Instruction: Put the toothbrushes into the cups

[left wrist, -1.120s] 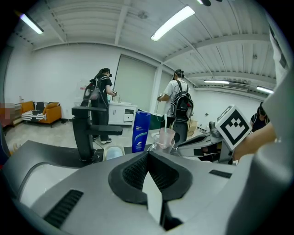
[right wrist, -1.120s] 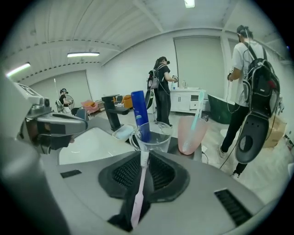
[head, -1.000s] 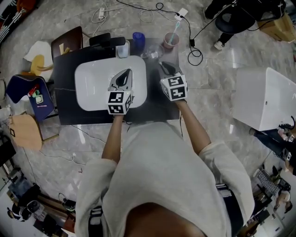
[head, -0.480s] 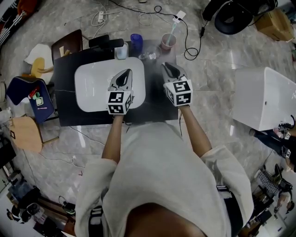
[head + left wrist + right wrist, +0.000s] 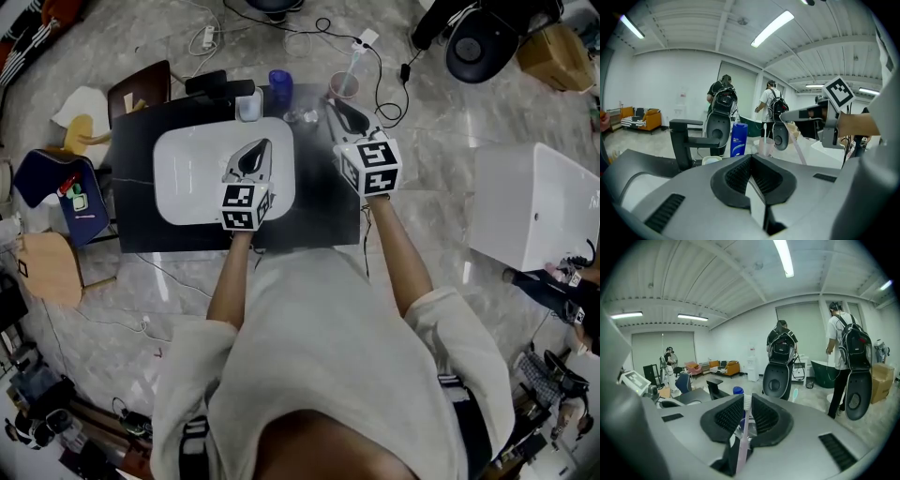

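My right gripper (image 5: pixel 337 109) is shut on a pink toothbrush (image 5: pixel 742 437), whose white head sticks up between the pads and whose handle (image 5: pixel 802 152) hangs below the jaws. It hovers above the table's far right corner, just short of the pink cup (image 5: pixel 342 87), which holds another toothbrush. In the left gripper view the pink cup (image 5: pixel 765 146) stands beside the blue bottle (image 5: pixel 738 139). My left gripper (image 5: pixel 251 150) hangs over the white sink (image 5: pixel 187 173), shut with nothing between its jaws (image 5: pixel 751 159).
A black faucet (image 5: pixel 220 84), a small white cup (image 5: pixel 248 103), the blue bottle (image 5: pixel 279 82) and a clear glass (image 5: pixel 300 114) line the far edge of the black table (image 5: pixel 131 225). Cables lie on the floor beyond. A chair and bags stand to the left.
My right gripper has risen with the pink toothbrush and moved toward the far edge, nearer the pink cup. The left gripper has stayed over the sink.
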`<state>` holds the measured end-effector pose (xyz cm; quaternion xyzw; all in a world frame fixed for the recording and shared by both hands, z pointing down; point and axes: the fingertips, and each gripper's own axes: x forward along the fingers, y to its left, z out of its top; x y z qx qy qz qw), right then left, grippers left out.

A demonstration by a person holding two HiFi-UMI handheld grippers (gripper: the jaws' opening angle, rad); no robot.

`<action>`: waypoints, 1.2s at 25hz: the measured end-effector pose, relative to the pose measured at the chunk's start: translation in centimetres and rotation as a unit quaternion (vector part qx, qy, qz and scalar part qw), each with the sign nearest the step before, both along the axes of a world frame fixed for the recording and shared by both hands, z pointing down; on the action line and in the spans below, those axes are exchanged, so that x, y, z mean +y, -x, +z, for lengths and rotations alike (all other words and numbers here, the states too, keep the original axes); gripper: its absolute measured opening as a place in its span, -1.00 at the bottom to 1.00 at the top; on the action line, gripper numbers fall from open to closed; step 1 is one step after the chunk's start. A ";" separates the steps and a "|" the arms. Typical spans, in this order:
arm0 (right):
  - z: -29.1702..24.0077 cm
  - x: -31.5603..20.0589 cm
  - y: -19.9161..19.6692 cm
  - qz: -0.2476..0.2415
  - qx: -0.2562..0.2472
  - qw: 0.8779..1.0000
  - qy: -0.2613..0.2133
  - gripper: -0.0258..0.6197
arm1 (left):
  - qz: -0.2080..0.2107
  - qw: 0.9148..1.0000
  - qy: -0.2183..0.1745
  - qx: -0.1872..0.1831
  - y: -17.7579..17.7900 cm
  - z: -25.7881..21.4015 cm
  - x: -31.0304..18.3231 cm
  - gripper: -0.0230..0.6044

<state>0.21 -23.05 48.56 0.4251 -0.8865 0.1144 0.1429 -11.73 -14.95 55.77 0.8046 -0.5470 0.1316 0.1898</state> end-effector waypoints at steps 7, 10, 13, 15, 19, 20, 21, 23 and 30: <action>-4.3 -3.1 1.1 -0.004 -0.017 0.999 -0.039 -0.72 | -0.005 1.000 -0.005 -0.001 0.5 -0.5 0.1 -0.84; -5.9 -4.2 2.1 -0.009 -0.023 0.998 -0.053 -0.72 | -0.007 1.000 -0.006 -0.001 0.8 -0.6 0.1 -0.84; -7.2 -5.2 3.2 -0.016 -0.028 0.997 -0.064 -0.72 | -0.009 1.000 -0.006 -0.001 1.1 -0.6 0.2 -0.84; -7.8 -6.0 3.7 -0.018 -0.030 0.997 -0.069 -0.72 | -0.010 1.000 -0.006 0.000 1.2 -0.7 0.2 -0.84; -8.6 -7.4 4.6 -0.020 -0.039 0.996 -0.075 -0.72 | -0.013 1.000 -0.006 -0.001 1.6 -0.6 0.1 -0.84; -8.8 -7.7 4.8 -0.020 -0.040 0.996 -0.076 -0.72 | -0.014 1.000 -0.005 -0.001 1.7 -0.6 0.2 -0.84; -8.9 -8.0 5.0 -0.020 -0.041 0.996 -0.075 -0.72 | -0.015 1.000 -0.005 -0.001 1.9 -0.7 0.2 -0.84; -8.7 -8.5 5.4 -0.021 -0.044 0.996 -0.072 -0.72 | -0.018 1.000 -0.004 -0.001 2.1 -0.7 0.2 -0.84; -6.1 -9.7 6.8 -0.022 -0.045 0.997 -0.050 -0.72 | -0.026 1.000 -0.001 -0.001 2.9 -0.3 -0.1 -0.84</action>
